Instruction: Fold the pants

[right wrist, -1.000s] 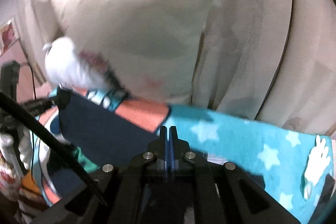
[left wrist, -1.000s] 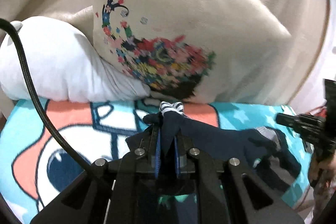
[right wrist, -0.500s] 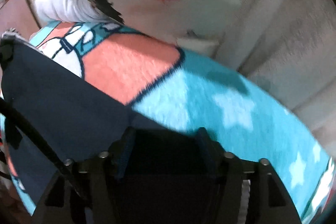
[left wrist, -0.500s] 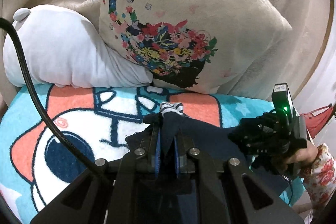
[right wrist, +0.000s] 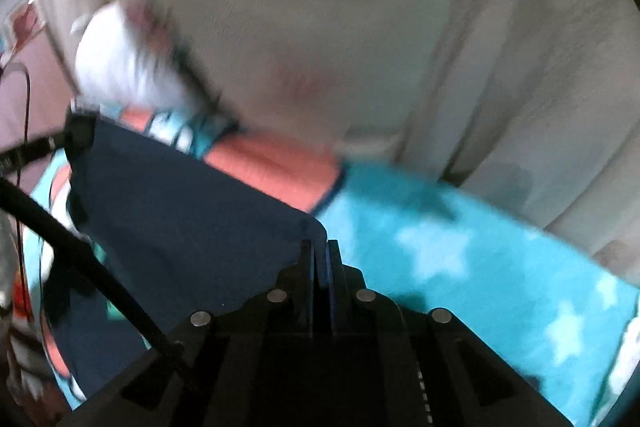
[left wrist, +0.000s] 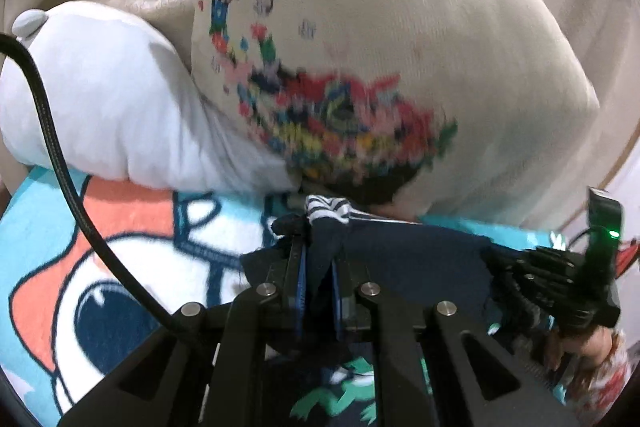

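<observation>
The navy pants [left wrist: 412, 255] hang stretched between both grippers above a cartoon blanket [left wrist: 120, 227]. My left gripper [left wrist: 318, 247] is shut on one end of them, with the striped waistband [left wrist: 326, 207] bunched just above its fingertips. In the left wrist view my right gripper [left wrist: 500, 263] holds the other end at the right, with a hand in a floral sleeve [left wrist: 592, 379] behind it. In the right wrist view my right gripper [right wrist: 320, 251] is shut on a rounded corner of the pants [right wrist: 180, 227]. The left gripper [right wrist: 78, 131] pinches the far left corner there.
A cream pillow with a flower print [left wrist: 380, 47] leans close behind the pants. A white plush toy [left wrist: 100, 99] lies to its left. Pale curtains [right wrist: 540, 87] hang behind. The teal star-patterned part of the blanket [right wrist: 460, 267] lies to the right. A black cable [left wrist: 48, 115] crosses the left side.
Half a second ago my right gripper stood open over the pants' edge; now it is shut on that corner. Both grippers have shifted, and the pillow looks closer and blurred.
</observation>
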{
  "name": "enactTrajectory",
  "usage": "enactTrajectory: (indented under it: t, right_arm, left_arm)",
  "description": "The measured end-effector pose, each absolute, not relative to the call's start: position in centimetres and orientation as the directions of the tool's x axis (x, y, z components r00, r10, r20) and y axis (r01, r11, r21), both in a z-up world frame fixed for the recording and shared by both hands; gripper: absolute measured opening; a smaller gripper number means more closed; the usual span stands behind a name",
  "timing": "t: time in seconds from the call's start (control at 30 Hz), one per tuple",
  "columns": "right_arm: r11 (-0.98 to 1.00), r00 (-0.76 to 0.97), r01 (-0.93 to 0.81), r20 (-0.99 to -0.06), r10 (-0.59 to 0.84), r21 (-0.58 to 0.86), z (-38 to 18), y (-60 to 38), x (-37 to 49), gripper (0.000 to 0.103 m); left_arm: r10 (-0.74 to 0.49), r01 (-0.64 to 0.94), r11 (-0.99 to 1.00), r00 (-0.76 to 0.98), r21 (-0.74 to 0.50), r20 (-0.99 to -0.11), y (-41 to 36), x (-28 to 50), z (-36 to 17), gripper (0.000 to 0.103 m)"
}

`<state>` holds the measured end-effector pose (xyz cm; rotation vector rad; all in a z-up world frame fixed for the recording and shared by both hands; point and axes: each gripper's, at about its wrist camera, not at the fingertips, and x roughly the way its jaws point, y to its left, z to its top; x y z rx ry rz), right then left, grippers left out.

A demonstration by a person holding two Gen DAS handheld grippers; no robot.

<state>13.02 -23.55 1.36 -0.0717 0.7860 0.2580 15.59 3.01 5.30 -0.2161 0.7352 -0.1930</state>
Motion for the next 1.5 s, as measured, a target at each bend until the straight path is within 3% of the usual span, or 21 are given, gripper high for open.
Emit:
enactTrajectory:
  t: [0.1,0.3,0.5,0.63,0.7,0.73,0.77,0.83,0.93,1.13,1.2,1.23,1.27,1.5]
  right_arm:
    - [0.980,0.750,-0.197,-0.643,0.156,0.008,4.1,-24.3,11.2,0.005]
    - [0.974,0.782,-0.226,-0.595,0.187,0.008,4.3,-23.1,4.2,0.005]
    - [0.934,0.693,-0.358,-0.670,0.268,0.003,-0.6,-19.4,-3.1,0.005]
    - [0.888,0.624,-0.444,-0.752,0.213,-0.118,-2.7,-16.7,-4.8,0.008]
    - [0.885,0.633,-0.456,-0.734,0.246,-0.096,-0.8,-16.2,-5.2,0.014]
    - [0.887,0.643,-0.455,-0.718,0.266,-0.078,0.1,-16.9,-5.7,0.025]
    - [0.891,0.659,-0.452,-0.691,0.296,-0.049,1.2,-16.6,-5.7,0.046]
    - [0.899,0.695,-0.438,-0.639,0.329,-0.014,2.9,-15.9,-4.7,0.067]
    - [0.906,0.720,-0.418,-0.634,0.283,-0.071,3.3,-13.0,-0.8,0.067]
    - [0.941,0.645,-0.323,-0.752,0.139,-0.103,-0.2,-8.7,12.4,0.066]
    - [0.961,0.598,-0.266,-0.794,0.106,-0.072,-1.8,-8.9,15.8,0.048]
    - [0.965,0.586,-0.253,-0.804,0.100,-0.064,-2.1,-9.0,16.5,0.021]
    - [0.970,0.570,-0.240,-0.815,0.106,-0.042,-2.4,-9.3,17.2,0.006]
    - [0.954,0.684,-0.300,-0.702,0.199,-0.023,2.9,-8.7,11.3,0.006]
  left_arm:
    - [-0.213,0.078,0.968,0.761,-0.239,-0.612,3.2,15.5,6.3,0.004]
    - [-0.229,0.096,0.964,0.777,-0.249,-0.587,4.9,11.1,5.1,0.004]
    - [-0.289,0.088,0.939,0.728,-0.333,-0.622,7.0,7.9,2.2,0.004]
    - [-0.277,0.046,0.932,0.730,-0.360,-0.624,8.4,6.2,1.6,0.005]
    - [-0.258,0.028,0.933,0.747,-0.358,-0.613,9.0,4.9,2.0,0.014]
    - [-0.239,0.012,0.934,0.761,-0.356,-0.603,9.4,4.0,2.1,0.024]
    - [-0.230,0.003,0.934,0.770,-0.357,-0.595,9.8,3.4,2.3,0.029]
    - [-0.208,-0.020,0.932,0.788,-0.361,-0.580,10.6,2.3,2.4,0.040]
    - [-0.186,-0.052,0.929,0.788,-0.365,-0.587,11.7,1.1,2.3,0.040]
    - [-0.156,-0.096,0.921,0.798,-0.379,-0.582,14.4,-0.1,2.3,0.040]
    - [-0.139,-0.111,0.918,0.808,-0.381,-0.572,15.5,-0.7,2.4,0.040]
    - [-0.132,-0.118,0.917,0.812,-0.381,-0.569,15.9,-0.8,2.4,0.040]
    - [-0.125,-0.125,0.915,0.816,-0.383,-0.565,16.5,-1.0,2.4,0.040]
    - [-0.120,-0.162,0.894,0.812,-0.418,-0.571,19.2,-0.8,1.1,0.040]
